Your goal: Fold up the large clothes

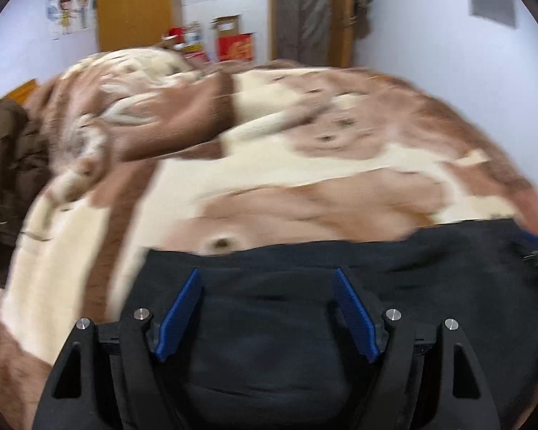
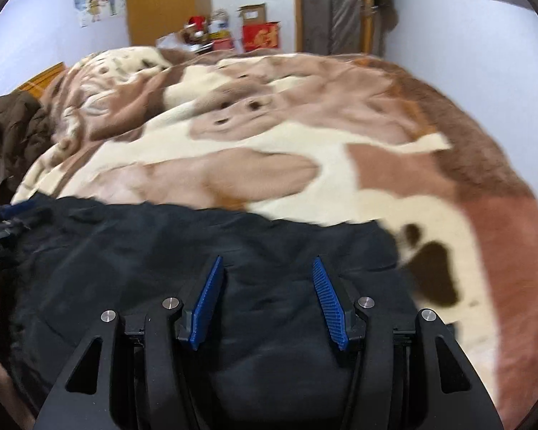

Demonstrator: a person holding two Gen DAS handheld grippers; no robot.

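Black clothing lies spread along the near edge of the bed, on top of a brown-and-cream blanket. Its far hem runs across both views, and its fabric fills the space under and between each pair of blue pads. The left claw hangs over the garment with its pads set wide apart; dark cloth shows in the gap, but whether the tips touch it is unclear through the blur. The right claw stands somewhat narrower, also parted, over the same garment near its right-hand edge, gripping nothing. A brown jacket sits heaped at the blanket's left side.
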